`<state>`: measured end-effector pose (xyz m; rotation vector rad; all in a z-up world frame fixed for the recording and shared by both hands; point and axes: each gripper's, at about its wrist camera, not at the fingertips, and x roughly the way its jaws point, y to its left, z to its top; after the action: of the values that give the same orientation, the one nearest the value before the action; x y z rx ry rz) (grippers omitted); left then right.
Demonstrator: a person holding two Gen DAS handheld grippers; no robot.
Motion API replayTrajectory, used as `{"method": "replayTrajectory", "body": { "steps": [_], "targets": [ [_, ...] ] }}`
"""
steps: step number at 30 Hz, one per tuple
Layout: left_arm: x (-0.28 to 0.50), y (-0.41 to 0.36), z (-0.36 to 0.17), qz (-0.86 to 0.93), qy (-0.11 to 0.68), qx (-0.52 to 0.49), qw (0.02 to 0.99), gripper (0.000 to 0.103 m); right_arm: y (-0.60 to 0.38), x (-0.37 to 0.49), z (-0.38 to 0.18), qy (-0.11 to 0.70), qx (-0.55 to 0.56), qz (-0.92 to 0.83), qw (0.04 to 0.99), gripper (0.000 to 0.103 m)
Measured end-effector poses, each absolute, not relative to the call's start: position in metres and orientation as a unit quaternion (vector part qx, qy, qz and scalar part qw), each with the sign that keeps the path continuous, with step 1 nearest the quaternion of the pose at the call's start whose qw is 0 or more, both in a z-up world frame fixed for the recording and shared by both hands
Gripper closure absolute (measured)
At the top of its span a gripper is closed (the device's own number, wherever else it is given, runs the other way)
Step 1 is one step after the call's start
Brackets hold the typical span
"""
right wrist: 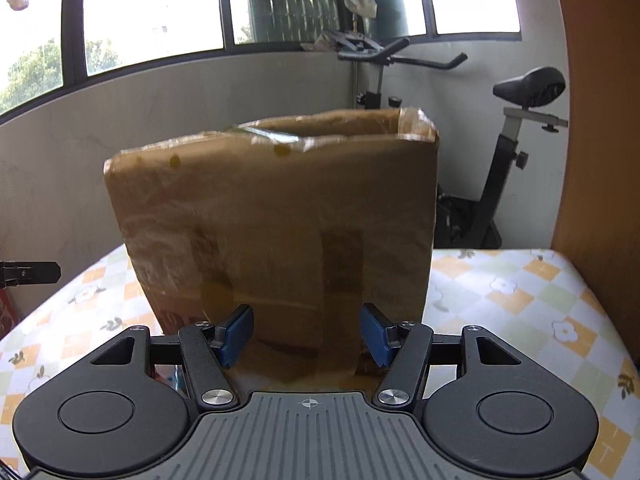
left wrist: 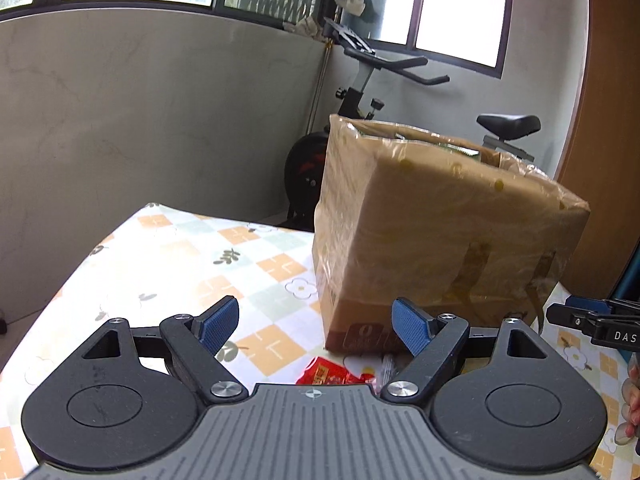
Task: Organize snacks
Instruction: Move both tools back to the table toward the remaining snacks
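A tall brown cardboard box (left wrist: 436,232) wrapped in clear tape stands open-topped on the table; it fills the middle of the right wrist view (right wrist: 280,216). A red snack packet (left wrist: 332,372) lies on the cloth just in front of the box, partly hidden under my left gripper (left wrist: 316,326), which is open and empty above it. My right gripper (right wrist: 307,336) is open and empty, close to the box's near face. Its tip also shows at the right edge of the left wrist view (left wrist: 592,320). The box's contents are mostly hidden.
The table has a checked floral cloth (left wrist: 180,256). An exercise bike (right wrist: 508,152) stands behind the table by the grey wall and windows. A wooden panel (right wrist: 600,120) rises along the table's right side. A small white wrapper (left wrist: 386,364) lies by the red packet.
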<state>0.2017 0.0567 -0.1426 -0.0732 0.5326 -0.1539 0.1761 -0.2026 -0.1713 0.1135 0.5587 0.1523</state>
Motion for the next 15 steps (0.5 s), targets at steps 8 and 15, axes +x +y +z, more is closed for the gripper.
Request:
{"method": "replayTrajectory", "body": {
  "steps": [8,15],
  "targets": [
    [0.204,0.06,-0.166,-0.069,0.287,-0.029,0.955,0.018,-0.199,0.181,-0.196,0.305,0.053,0.077,0.948,0.047],
    [0.205,0.067,-0.179,-0.063,0.302,-0.032,0.951,0.019,-0.195,0.184,-0.219,0.339,0.05,0.085,0.936,0.047]
  ]
}}
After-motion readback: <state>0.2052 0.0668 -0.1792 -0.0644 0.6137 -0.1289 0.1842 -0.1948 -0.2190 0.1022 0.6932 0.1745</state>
